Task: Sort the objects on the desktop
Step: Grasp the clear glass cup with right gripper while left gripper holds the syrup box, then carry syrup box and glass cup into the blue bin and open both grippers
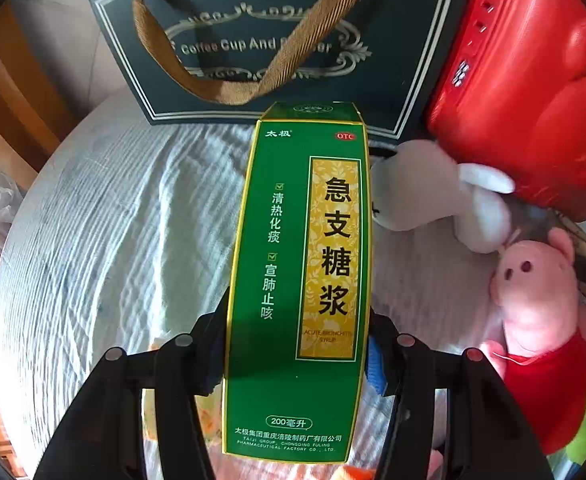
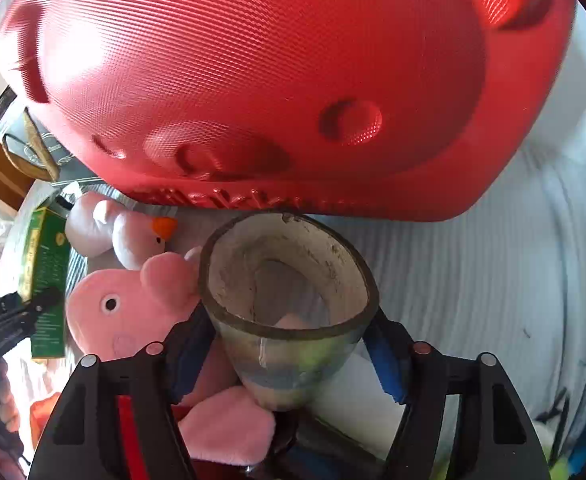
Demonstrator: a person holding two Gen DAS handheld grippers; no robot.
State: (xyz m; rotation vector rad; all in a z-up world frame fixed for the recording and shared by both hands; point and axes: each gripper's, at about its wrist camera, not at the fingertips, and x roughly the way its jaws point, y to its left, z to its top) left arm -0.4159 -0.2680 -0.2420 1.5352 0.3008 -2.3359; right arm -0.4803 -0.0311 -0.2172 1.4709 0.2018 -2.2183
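A tall green medicine box [image 1: 297, 280] with a yellow label stands up between the fingers of my left gripper [image 1: 299, 340], which is shut on its lower half. The same box [image 2: 47, 280] shows at the left edge of the right wrist view. My right gripper [image 2: 293, 344] is shut on a grey-green cup [image 2: 285, 360] with a stained pale inside; its blue pads [image 2: 191, 356] press on both sides of the cup. The cup hangs over a pink pig plush [image 2: 125, 312], just in front of a red hard-shell case [image 2: 253, 80].
A dark gift bag [image 1: 277, 40] with a brown strap stands behind the box. The red case [image 1: 533, 100] is at the right, with a white plush [image 1: 433, 188] and the pink pig [image 1: 533, 300] below it. Ribbed pale cloth [image 1: 113, 220] covers the surface.
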